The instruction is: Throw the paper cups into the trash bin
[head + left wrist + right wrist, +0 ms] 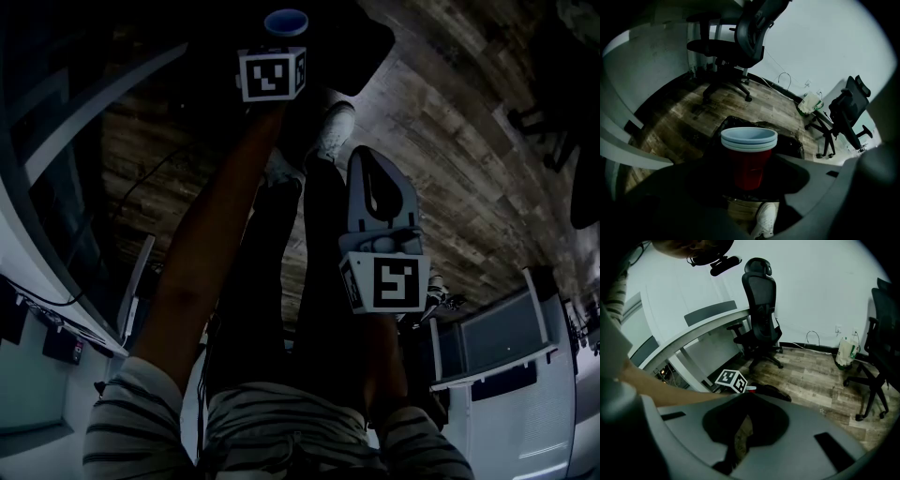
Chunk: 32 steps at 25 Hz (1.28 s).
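Observation:
A stack of red paper cups (749,161) with pale rims sits upright between the jaws of my left gripper (749,176), which is shut on it. Right under the cups lies the black-lined trash bin (790,143). In the head view the left gripper (284,37) is stretched forward, the cups' rim (286,21) shows beyond its marker cube, and the dark trash bin (361,47) lies just past it. My right gripper (362,157) hangs lower and nearer, shut with nothing in it. In the right gripper view, the right gripper (745,398) looks toward the left gripper's marker cube (731,379).
A black office chair (736,44) stands behind the bin and another (846,117) to its right. A white bag (809,103) leans at the wall. A curved white desk (693,331) runs along the left. The person's white shoe (764,220) is on the wood floor.

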Motion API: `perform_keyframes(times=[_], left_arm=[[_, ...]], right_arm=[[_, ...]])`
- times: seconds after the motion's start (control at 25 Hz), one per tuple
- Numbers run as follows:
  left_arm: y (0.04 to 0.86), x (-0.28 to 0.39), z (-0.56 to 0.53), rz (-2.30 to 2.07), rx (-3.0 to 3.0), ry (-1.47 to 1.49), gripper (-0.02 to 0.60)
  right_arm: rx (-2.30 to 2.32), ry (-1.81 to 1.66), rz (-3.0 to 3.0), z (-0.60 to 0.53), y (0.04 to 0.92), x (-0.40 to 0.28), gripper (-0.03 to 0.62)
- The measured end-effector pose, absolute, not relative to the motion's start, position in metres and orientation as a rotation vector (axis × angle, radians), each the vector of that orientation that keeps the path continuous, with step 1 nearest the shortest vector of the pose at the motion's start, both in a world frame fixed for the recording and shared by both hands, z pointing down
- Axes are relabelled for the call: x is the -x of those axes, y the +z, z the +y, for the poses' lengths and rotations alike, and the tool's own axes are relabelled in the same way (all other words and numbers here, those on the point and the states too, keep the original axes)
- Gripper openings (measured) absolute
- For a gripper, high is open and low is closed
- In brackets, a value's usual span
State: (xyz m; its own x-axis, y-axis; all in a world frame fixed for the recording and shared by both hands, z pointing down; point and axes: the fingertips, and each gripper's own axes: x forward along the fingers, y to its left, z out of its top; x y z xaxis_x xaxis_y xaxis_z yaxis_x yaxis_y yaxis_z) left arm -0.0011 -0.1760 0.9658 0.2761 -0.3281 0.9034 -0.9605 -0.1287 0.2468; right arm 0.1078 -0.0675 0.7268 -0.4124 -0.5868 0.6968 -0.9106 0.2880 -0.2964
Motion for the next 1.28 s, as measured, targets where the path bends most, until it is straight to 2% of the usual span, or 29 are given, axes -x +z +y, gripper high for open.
perform_keyframes(times=[1.28], left_arm=[[0.976, 0.011, -0.187, -1.226, -1.556, 0.813, 0.281]], right_arm=[[-1.333, 0.956, -2.095, -0.073, 0.732, -0.108, 0.011]])
